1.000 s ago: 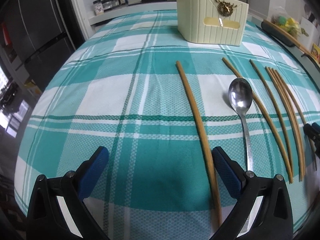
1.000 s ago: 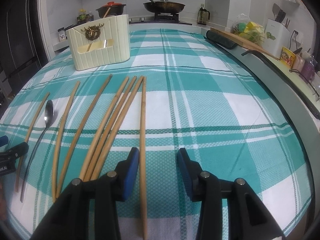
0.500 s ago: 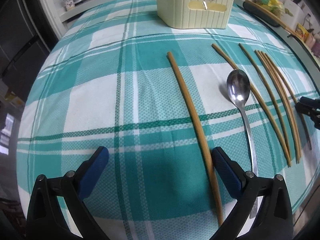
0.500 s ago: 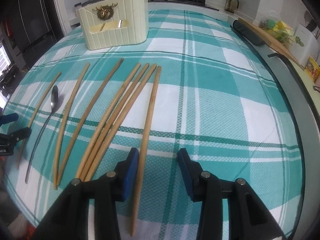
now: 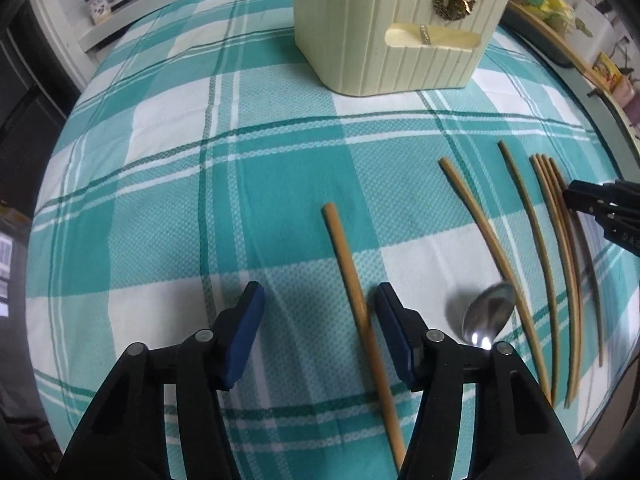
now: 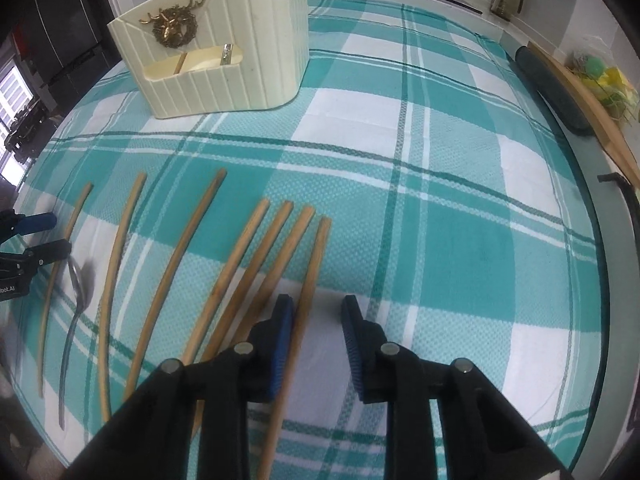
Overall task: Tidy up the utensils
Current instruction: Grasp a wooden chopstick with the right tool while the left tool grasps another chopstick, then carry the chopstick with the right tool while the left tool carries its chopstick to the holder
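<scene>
— Left gripper (image 5: 318, 332) hangs over the far-left chopstick (image 5: 362, 312), jaws half-way in; they have just been closing, and the stick lies between them, hard against the right pad, with a clear gap to the left pad. Nothing is gripped yet.

— And the right gripper (image 6: 318, 334)?

— Narrower, also just been closing. The outermost chopstick (image 6: 310, 280) of the bunch runs up beside its left pad, touching or nearly so; the right pad stands off it. I judge it not clamped either.

— How should both do it well?

— Centre each stick between the pads before squeezing, so it doesn't roll or flick sideways. On the right, keep the pad from catching the neighbouring chopsticks (image 6: 256, 264), which lie just beside. Then lift level and carry to the cream holder (image 6: 224, 52) at the far end of the checked tablecloth (image 6: 440, 240).

— The spoon (image 5: 488, 314)?

— Untouched, just right of the left gripper, between two sticks.

— What differs from a second ago?

— Both grippers have travelled forward along the sticks; the holder looms larger in both views. The left jaws were wide apart then, with the stick near the right finger. The sticks themselves seem not to have shifted.
</scene>
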The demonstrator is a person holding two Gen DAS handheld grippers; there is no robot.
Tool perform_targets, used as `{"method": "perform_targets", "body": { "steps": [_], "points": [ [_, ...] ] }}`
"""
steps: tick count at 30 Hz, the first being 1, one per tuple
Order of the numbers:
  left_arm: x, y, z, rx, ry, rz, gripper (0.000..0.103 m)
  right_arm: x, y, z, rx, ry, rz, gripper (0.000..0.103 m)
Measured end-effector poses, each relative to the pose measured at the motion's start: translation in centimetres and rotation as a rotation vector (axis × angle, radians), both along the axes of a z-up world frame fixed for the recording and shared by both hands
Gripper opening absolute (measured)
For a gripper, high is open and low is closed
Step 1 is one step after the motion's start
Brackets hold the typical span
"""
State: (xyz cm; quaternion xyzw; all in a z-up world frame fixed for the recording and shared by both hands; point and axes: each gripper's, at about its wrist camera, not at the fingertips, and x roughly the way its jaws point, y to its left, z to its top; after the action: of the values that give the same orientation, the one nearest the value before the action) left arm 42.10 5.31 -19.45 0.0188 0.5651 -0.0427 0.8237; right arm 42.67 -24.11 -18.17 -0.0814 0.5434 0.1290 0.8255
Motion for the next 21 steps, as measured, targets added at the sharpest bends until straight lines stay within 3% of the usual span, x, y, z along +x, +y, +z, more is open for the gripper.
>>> {"method": "perform_targets", "body": {
  "steps": [3,7,10,13,21],
  "points": [
    [1.2,0.2,0.1,-0.006,-0.007,0.023,0.043,1.5,0.2,0.0,0.003,0.000,-0.020,0.022],
    [1.6,-0.3,0.2,0.001,-0.023,0.016,0.011,2.7,0.2,0.1,0.013,-0.009,-0.049,0.008],
    [1.5,-0.3,0.3,-0.008,-0.033,0.018,0.007,2.8,0.1,0.1,0.022,-0.022,-0.062,0.008],
    [1.0,0.5,1.1,-0.069,-0.053,0.047,0.005,2.5,-0.4,0.5,0.065,-0.042,-0.085,0.007],
    [-2.8,1.9,8.3,-0.150,-0.225,0.048,0.005,-0.3,-2.8,6.5,0.183,-0.194,-0.105,0.007]
  ]
}}
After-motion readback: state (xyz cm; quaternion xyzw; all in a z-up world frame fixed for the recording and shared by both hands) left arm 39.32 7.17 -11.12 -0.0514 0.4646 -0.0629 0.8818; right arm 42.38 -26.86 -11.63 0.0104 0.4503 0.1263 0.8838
